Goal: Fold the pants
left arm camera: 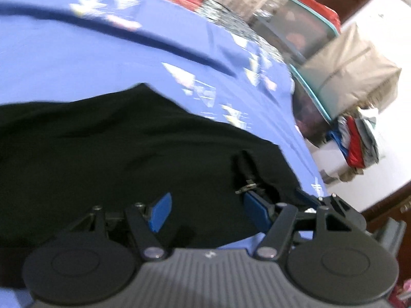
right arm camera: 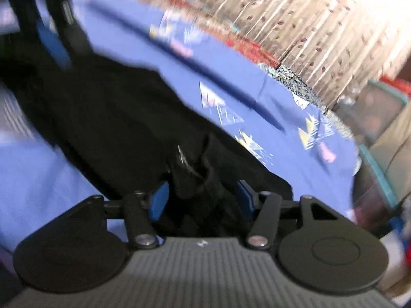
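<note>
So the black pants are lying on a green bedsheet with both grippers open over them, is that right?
Not quite: the bedsheet is blue with a pale triangle print, not green, as both wrist views show. The rest holds: the black pants lie on it, with the left gripper and right gripper above them, jaws open.

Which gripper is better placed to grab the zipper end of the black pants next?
Probably right. The right gripper is open with the black pants bunched between its fingers by the zipper. The left gripper is open too, its zipper off to one side.
</note>
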The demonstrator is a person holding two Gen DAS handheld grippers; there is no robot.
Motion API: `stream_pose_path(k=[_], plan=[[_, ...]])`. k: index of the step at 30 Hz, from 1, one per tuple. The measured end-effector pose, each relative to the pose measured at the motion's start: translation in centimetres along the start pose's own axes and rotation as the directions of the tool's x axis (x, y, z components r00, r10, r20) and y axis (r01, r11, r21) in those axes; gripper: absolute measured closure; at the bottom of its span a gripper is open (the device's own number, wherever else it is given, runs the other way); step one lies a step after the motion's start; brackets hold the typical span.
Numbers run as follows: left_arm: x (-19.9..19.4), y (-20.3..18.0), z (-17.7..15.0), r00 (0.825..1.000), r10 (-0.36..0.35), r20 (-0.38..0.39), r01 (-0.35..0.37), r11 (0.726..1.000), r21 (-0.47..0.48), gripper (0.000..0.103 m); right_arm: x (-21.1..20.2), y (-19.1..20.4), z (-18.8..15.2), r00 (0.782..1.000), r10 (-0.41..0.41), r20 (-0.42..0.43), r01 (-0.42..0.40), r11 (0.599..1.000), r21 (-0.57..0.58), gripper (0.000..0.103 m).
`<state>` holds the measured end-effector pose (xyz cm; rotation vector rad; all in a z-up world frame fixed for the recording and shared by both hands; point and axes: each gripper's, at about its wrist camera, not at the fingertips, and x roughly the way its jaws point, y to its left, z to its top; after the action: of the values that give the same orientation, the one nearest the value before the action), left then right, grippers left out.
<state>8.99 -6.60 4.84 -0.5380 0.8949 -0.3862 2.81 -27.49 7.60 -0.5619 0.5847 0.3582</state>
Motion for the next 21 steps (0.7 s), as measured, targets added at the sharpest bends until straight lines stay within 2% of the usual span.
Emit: stream_pose_path(k=[2,3,4,6,8,9,12,13,14,16,18,21], plan=[[1.8,-2.0,0.9,0.999,-0.025,-0.025,0.026,0.999,0.031,0.038,-0.9,-1.9,0.0,0.997,0.063,0.042,-0.069,0.985,0.156,0.048],[2.9,-3.1,1.4,0.999,-0.034,-0.037,0.036,0.998,0.048,0.038,-1.0,-3.0,-0.2,0.994,0.093,0.065,-0.106,0.964,0.243,0.060],[3.8,-4.2,1.8,0.998,-0.043,-0.048,0.046,0.997,0.063,0.040,-1.0,-4.2,-0.6,0.989,0.121,0.089,-0.144,0.930,0.338,0.067],[5.9,-6.2,2.3,0.995,-0.065,-0.071,0.071,0.993,0.090,0.042,-0.5,-5.6,-1.7,0.980,0.156,0.126,-0.199,0.833,0.516,0.085],[8.2,-8.1,2.7,0.993,-0.071,-0.093,0.082,0.989,0.119,0.048,0.7,-6.6,-3.1,0.979,0.162,0.125,-0.204,0.739,0.642,0.092],[9.1,-8.8,2.7,0.992,-0.068,-0.104,0.081,0.988,0.133,0.054,1.5,-6.6,-3.7,0.981,0.167,0.102,-0.192,0.710,0.677,0.092],[12.5,-10.0,2.5,0.988,-0.029,-0.150,0.054,0.985,0.166,0.069,4.0,-5.6,-5.0,0.976,0.216,0.027,-0.165,0.656,0.736,0.094],[13.6,-10.0,2.2,0.986,-0.012,-0.169,0.041,0.985,0.167,0.076,4.6,-5.2,-5.5,0.975,0.222,0.019,-0.161,0.640,0.751,0.095],[14.9,-9.9,1.8,0.981,0.014,-0.194,0.019,0.986,0.165,0.079,4.6,-4.9,-5.9,0.975,0.217,0.035,-0.165,0.620,0.767,0.096],[16.7,-9.1,0.9,0.971,0.069,-0.229,-0.029,0.985,0.173,0.089,4.5,-5.3,-6.8,0.974,0.220,0.061,-0.177,0.557,0.811,0.098],[16.8,-8.3,0.4,0.974,0.091,-0.209,-0.052,0.981,0.185,0.096,4.7,-5.3,-7.1,0.973,0.219,0.067,-0.174,0.516,0.839,0.101],[15.2,-8.1,0.6,0.975,0.065,-0.212,-0.032,0.988,0.153,0.095,4.2,-5.3,-6.4,0.975,0.211,0.069,-0.170,0.508,0.844,0.100]])
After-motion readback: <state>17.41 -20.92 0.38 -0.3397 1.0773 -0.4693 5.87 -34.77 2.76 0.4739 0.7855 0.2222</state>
